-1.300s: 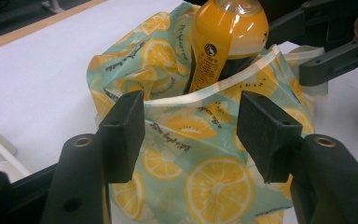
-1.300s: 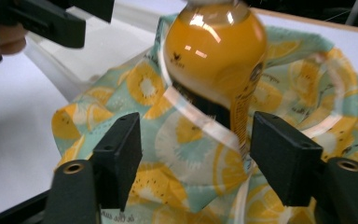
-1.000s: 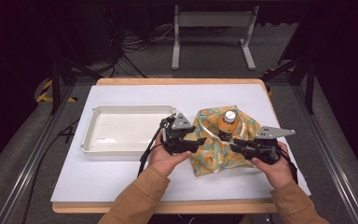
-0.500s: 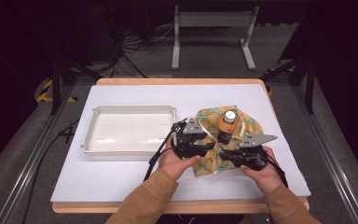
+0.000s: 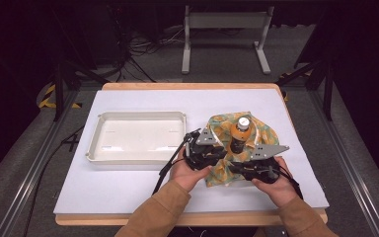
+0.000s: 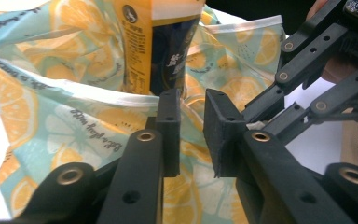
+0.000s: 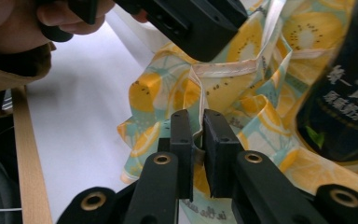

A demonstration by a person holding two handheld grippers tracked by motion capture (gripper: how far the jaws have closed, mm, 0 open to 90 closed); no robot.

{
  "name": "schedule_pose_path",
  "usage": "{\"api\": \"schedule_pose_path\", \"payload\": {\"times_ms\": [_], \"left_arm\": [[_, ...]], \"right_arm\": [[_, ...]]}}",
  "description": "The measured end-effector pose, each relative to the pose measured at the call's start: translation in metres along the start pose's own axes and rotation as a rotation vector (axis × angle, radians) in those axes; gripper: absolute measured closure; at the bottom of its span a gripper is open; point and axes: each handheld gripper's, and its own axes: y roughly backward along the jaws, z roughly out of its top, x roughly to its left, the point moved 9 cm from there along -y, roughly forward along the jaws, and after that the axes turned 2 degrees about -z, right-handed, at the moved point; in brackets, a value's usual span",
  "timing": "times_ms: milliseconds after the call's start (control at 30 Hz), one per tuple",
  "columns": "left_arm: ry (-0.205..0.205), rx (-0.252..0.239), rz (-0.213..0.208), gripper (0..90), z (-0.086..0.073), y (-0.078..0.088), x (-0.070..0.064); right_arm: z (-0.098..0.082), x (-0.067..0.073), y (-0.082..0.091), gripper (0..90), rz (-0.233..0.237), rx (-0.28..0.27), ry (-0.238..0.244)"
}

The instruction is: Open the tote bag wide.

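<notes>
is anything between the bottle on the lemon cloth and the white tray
Yes: the left claw and a raised fold of the lemon-print cloth sit between the bottle and the white tray.

Left gripper (image 6: pixel 192 135) fingers slightly apart, right gripper (image 7: pixel 198 140) fingers pinched nearly closed

White tray (image 5: pixel 135 158), bottle (image 5: pixel 240 134) upright on lemon-print cloth (image 5: pixel 261 132)

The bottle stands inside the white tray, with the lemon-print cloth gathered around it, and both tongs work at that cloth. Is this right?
Not quite. The high view shows the bottle standing on the lemon-print cloth on the table, to the right of the white tray, not inside it. The rest holds: the cloth is gathered around the bottle, and the left tongs and right tongs both work at it.
</notes>
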Motion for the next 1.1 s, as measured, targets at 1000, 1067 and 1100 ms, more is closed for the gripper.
{"api": "schedule_pose_path", "payload": {"times_ms": [1000, 1067, 1100], "left_arm": [[0.003, 0.187, 0.022, 90.0, -0.031, -0.019, 0.006], [0.006, 0.194, 0.027, 90.0, -0.034, -0.020, 0.007], [0.006, 0.195, 0.029, 90.0, -0.034, -0.020, 0.007]], "right_arm": [[0.017, -0.024, 0.045, 73.2, -0.056, -0.159, -0.046], [0.016, -0.033, 0.050, 71.6, -0.078, -0.178, -0.071], [0.014, -0.038, 0.052, 71.6, -0.093, -0.186, -0.088]]}}
